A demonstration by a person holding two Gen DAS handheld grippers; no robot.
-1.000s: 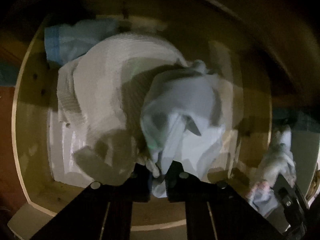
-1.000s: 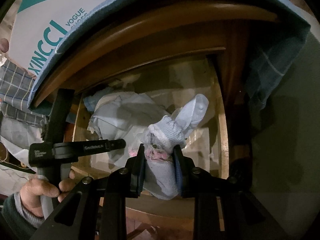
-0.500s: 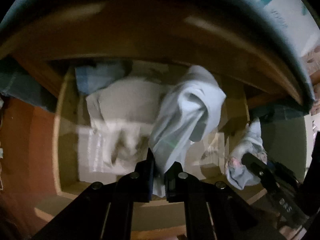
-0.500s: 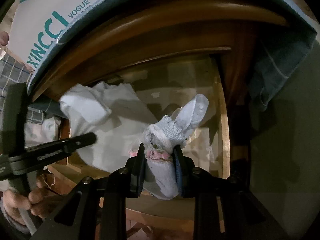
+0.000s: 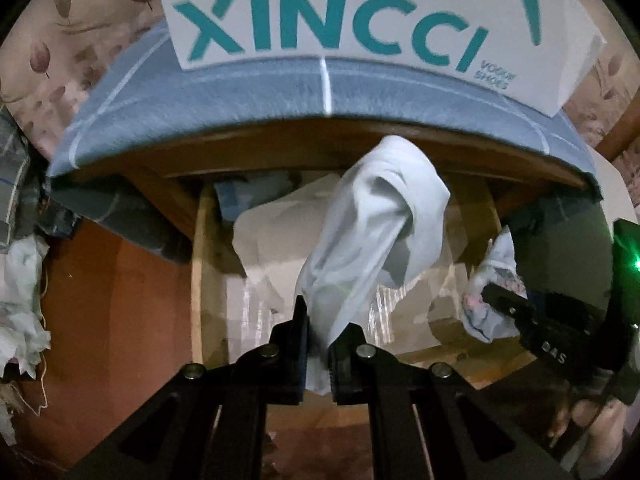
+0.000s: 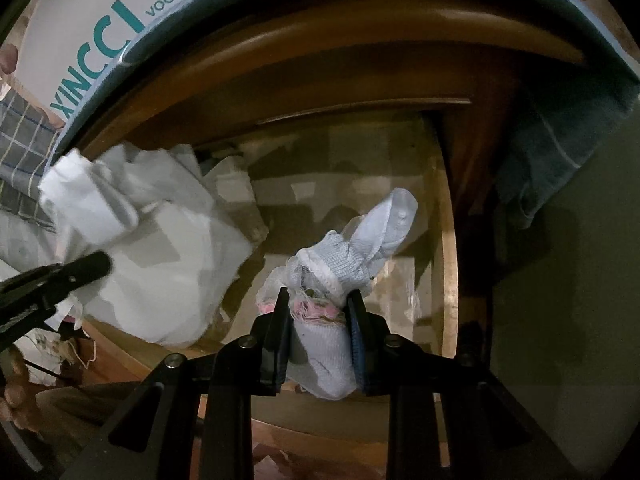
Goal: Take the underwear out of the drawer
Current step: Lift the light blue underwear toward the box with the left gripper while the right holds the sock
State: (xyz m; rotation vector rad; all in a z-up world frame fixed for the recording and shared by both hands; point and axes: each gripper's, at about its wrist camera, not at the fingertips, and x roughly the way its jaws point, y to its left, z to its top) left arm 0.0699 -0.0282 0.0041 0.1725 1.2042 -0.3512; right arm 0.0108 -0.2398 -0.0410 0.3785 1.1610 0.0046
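My left gripper (image 5: 318, 330) is shut on a pale blue-white piece of underwear (image 5: 372, 232) and holds it up above the open wooden drawer (image 5: 198, 280). It also shows at the left of the right wrist view (image 6: 132, 216). My right gripper (image 6: 320, 312) is shut on a bundled light-blue knit underwear piece with pink trim (image 6: 344, 264), held above the drawer's front right. That bundle shows in the left wrist view (image 5: 492, 292). White cloth (image 5: 276, 232) lies in the drawer below.
A white XINCCI shoe box (image 5: 360, 16) sits on a blue cloth (image 5: 224, 100) over the cabinet top above the drawer. A blue folded item (image 5: 256, 192) lies at the drawer's back left. Crumpled white fabric (image 5: 20, 300) hangs at far left.
My left gripper has risen and pulled back, lifting the pale underwear out of the drawer. The right gripper has stayed almost still with its bundle.
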